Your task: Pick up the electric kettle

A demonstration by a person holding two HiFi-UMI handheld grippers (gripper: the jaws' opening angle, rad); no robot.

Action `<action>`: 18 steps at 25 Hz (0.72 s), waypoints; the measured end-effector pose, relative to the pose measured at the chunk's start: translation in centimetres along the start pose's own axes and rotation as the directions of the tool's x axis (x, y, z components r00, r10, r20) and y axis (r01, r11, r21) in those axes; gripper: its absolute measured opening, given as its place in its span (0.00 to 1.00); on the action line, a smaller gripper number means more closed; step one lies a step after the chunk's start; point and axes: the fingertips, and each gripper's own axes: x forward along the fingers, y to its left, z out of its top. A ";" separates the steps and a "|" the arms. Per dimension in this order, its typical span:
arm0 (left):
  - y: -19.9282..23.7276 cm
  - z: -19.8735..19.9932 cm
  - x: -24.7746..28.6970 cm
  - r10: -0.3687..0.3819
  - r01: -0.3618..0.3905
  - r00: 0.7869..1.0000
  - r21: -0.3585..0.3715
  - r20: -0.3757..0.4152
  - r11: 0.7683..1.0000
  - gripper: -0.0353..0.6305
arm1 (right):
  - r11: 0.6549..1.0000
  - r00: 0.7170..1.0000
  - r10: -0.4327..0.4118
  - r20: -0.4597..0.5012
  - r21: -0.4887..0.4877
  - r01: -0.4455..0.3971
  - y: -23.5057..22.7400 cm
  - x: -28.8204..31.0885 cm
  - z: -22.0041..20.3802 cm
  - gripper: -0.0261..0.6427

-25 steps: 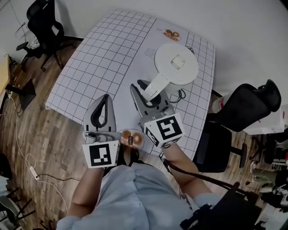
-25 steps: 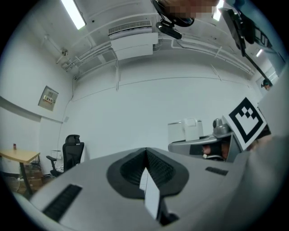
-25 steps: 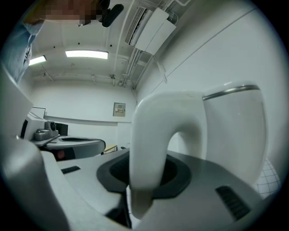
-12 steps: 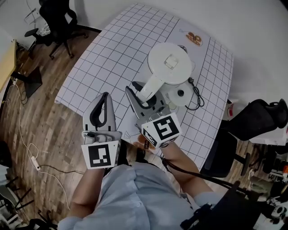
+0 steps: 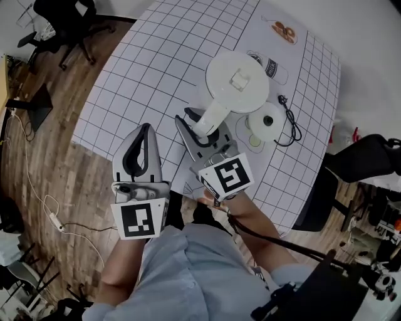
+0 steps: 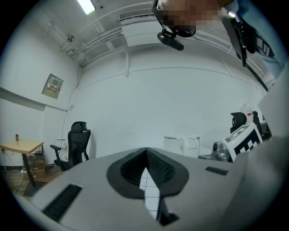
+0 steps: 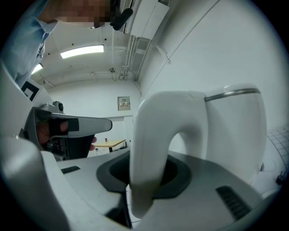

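White, smooth plastic makes up the 1 electric kettle [image 5: 237, 84]. It stands upright, its long axis vertical, with the round flat lid facing your head camera. Its looped handle [image 5: 212, 116] points back toward you, to the lower left in the head view. In the right gripper view a thin metal band [image 7: 232, 93] circles the top of the body.

Your right gripper [image 5: 202, 128] has its 2 grey jaws clamped on that handle, low on the loop. The kettle is off its base [image 5: 268, 119], a round white disc just beside it on the table [image 5: 156, 63], with 1 dark cord [image 5: 289, 122] curling from it. Whether the kettle's bottom touches the table cannot be told.

The table carries a white cover ruled in a dark square grid.

Your left gripper [image 5: 147, 130] hangs near the table's edge, apart from the kettle, its ribbed black pads brought together at the tips with nothing between them.

Each gripper bears 1 marker cube, 2 in all [image 5: 225, 177] [image 5: 139, 219].

2 black office chairs show, 1 at the upper left [image 5: 62, 15] and 1 at the right [image 5: 363, 157], on a wood-plank floor [image 5: 50, 157].
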 end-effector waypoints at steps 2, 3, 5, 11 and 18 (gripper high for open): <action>0.1 -0.6 0.2 -0.008 0.008 1.000 0.004 -0.023 1.000 0.05 | 1.000 1.000 -0.007 0.011 -0.004 0.007 0.1 -0.1 -0.7 0.17; 0.2 -0.9 0.3 -0.010 0.010 0.999 0.007 -0.031 1.000 0.05 | 1.000 0.999 -0.008 0.036 -0.007 0.009 0.2 0.0 -0.8 0.17; 0.3 -1.4 0.7 -0.009 0.010 0.999 0.014 -0.039 1.000 0.05 | 1.000 0.994 -0.008 0.105 -0.009 0.009 0.2 0.2 -0.7 0.17; 0.3 -1.8 0.4 -0.018 0.019 0.999 0.070 -0.026 0.997 0.05 | 1.000 0.988 -0.003 0.156 -0.014 0.006 1.5 0.2 -1.4 0.17; -0.7 -1.9 -0.6 -0.019 0.021 0.999 0.073 -0.027 0.997 0.05 | 0.999 0.990 0.031 0.135 -0.012 -0.030 1.1 0.6 -1.8 0.17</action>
